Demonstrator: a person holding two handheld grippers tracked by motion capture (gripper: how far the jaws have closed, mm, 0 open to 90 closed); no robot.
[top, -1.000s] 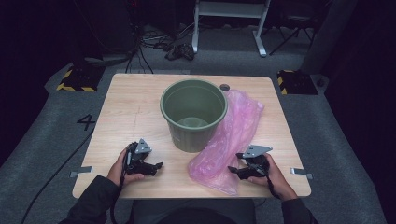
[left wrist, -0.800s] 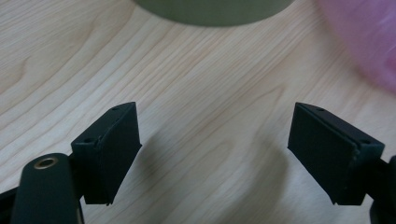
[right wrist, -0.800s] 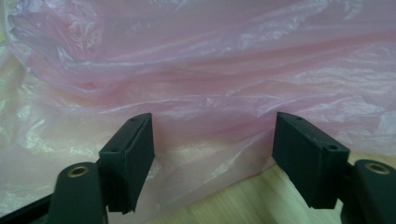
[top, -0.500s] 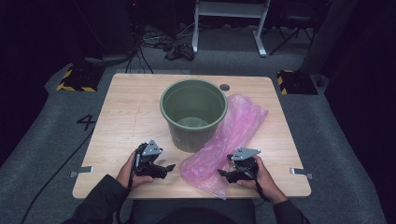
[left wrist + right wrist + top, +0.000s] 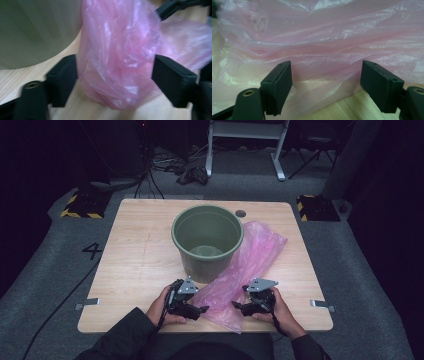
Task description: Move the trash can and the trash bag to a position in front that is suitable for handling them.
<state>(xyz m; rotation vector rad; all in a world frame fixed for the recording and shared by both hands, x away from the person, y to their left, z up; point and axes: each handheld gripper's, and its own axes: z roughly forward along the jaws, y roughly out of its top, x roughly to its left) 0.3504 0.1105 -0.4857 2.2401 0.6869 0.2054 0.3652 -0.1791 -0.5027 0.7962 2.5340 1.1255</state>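
Both grippers have moved inward since a second ago and now flank the near end of the crumpled pink plastic bag (image 5: pixel 243 270), which lies on the wooden table (image 5: pixel 130 265) against the round green plastic bucket (image 5: pixel 207 240). Left gripper (image 5: pixel 202 309) and right gripper (image 5: pixel 235 306) have their jaws apart, with bag folds between them.

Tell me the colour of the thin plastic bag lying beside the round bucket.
Translucent pink. The thin plastic bag shows best in the left gripper view.
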